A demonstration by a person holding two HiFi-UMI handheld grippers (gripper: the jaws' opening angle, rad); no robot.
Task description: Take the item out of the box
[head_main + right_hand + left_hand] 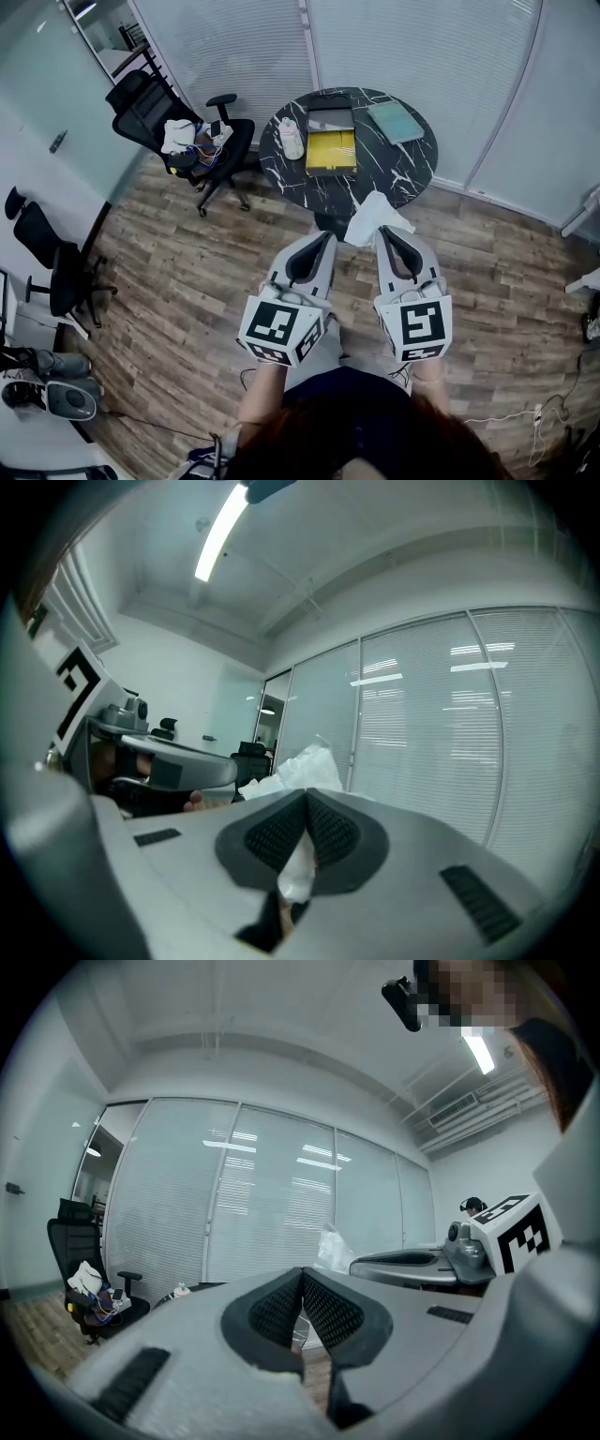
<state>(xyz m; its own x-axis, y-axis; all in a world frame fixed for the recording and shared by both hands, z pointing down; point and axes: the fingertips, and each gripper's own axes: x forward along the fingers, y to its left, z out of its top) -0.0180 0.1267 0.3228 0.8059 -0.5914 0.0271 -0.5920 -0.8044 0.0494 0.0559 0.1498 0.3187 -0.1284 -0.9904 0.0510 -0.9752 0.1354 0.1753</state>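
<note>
An open box (330, 152) with a yellow inside lies on the round black marble table (422, 173) at the far side of the room, its dark lid (330, 118) folded back. Both grippers are held near my body, well short of the table. My right gripper (385, 232) (307, 801) is shut on a white crumpled sheet (373, 216) (296, 761) that sticks out beyond its tips. My left gripper (323, 238) (302, 1275) is shut with nothing between its pads. In the left gripper view the white crumpled sheet (332, 1246) shows beside the right gripper (424, 1262).
A teal notebook (396, 121) and a white bottle (292, 139) lie on the table beside the box. A black office chair (159, 117) loaded with clutter stands to the table's left; another chair (54, 264) is at the far left. Blinds back the table. Cables (525, 417) lie on the wooden floor.
</note>
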